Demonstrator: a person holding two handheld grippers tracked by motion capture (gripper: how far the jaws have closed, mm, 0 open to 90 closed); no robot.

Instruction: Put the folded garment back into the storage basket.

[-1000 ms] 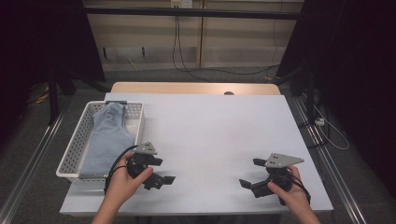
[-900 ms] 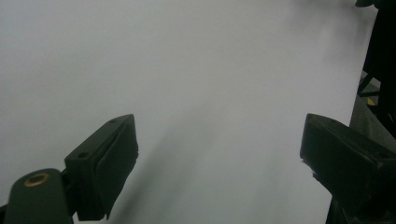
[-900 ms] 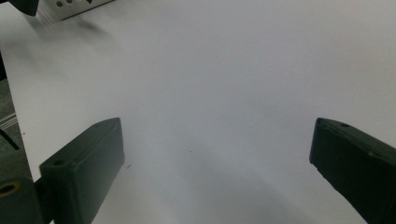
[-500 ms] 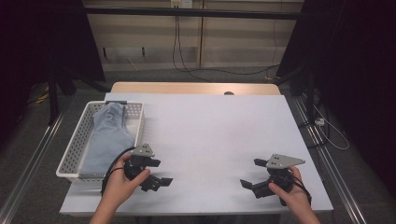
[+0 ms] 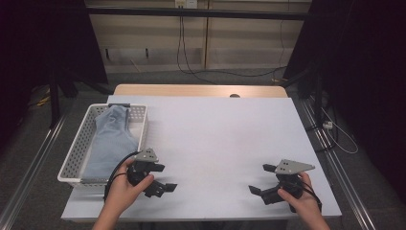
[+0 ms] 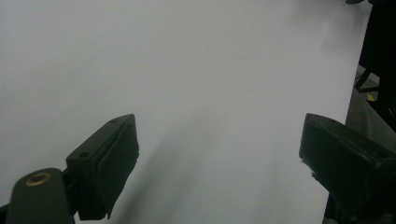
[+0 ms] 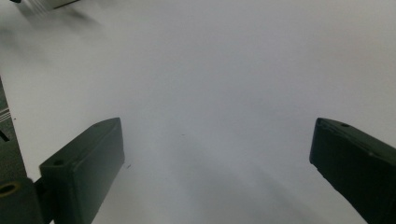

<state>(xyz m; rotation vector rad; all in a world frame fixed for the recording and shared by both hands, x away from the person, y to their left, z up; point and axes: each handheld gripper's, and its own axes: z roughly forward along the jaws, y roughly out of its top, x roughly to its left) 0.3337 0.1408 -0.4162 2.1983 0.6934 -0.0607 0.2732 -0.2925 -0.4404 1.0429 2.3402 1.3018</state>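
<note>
My left gripper (image 5: 167, 178) rests low over the white table (image 5: 210, 134) near its front left, just right of the basket, held by a hand. Its jaws stand wide apart with bare tabletop between them, as the left gripper view (image 6: 219, 149) confirms. My right gripper (image 5: 260, 179) sits near the front right in the other hand and points left toward the middle. It is open too, and the right gripper view (image 7: 217, 154) has nothing but table between the black pads (image 7: 84, 172). A grey-blue cloth (image 5: 112, 139) lies lengthwise in a white perforated basket (image 5: 76, 148).
The basket stands along the table's left edge. A wooden strip (image 5: 201, 90) runs behind the white top. Metal rails (image 5: 335, 163) flank both sides, and cables (image 5: 191, 67) trail on the floor beyond.
</note>
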